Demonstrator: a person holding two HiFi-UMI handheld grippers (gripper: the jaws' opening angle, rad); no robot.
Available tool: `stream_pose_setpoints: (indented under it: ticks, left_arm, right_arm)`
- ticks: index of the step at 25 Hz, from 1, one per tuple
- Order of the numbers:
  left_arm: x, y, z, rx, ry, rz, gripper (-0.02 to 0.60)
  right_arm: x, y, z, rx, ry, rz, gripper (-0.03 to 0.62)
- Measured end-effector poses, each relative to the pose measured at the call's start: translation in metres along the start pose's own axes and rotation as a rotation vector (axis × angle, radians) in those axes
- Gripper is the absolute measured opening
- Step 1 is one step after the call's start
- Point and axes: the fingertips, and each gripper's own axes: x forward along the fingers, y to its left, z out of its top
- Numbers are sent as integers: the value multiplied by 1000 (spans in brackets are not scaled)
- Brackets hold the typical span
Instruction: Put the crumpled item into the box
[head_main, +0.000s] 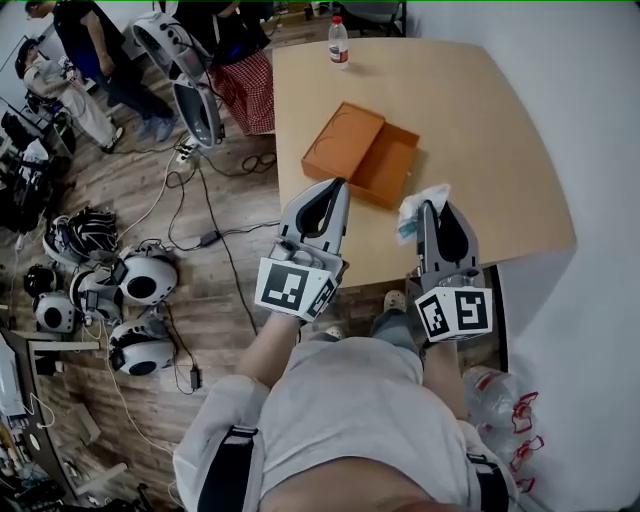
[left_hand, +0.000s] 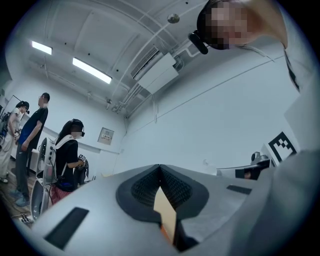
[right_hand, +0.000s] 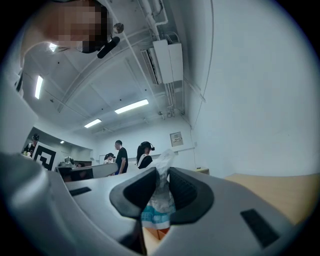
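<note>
Crumpled item (right_hand: 159, 194), a white wad with a blue-printed band, is clamped in the jaws of your right gripper (head_main: 432, 208). In the right gripper view both dark pads press on its sides, its white top stands up past the tips, and its blue band hangs below the pads. In the head view it shows as a white tuft at that gripper's tip, over the near part of the table (head_main: 500, 130). It is apart from the box (head_main: 362, 152), which lies at about 10 o'clock from the tips. Your left gripper (head_main: 336, 186) has its jaws closed on nothing, and the left gripper view shows the pads meeting at their tips. In the head view its tip overlaps the box's near edge; whether it touches cannot be told. The box is orange and lies open as two shallow halves side by side. The table has a light wood top with rounded corners, and a bottle (head_main: 339, 42) with a red cap stands near its far edge, at about 12 o'clock from the box. At 9 o'clock a plank floor (head_main: 230, 290) carries black cables (head_main: 205, 215) and a cluster of round white-and-black devices (head_main: 140, 280). Other people (head_main: 85, 50) stand at 10 o'clock, and a white wall (head_main: 600, 120) runs along 3 o'clock.
</note>
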Motion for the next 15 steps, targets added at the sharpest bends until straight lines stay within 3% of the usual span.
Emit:
stream_pose_setpoints:
  ticks: [15]
  left_arm:
    - [62,23,-13,8,-15,198,14]
  right_arm:
    - [78,-60,0,27,41,156,75]
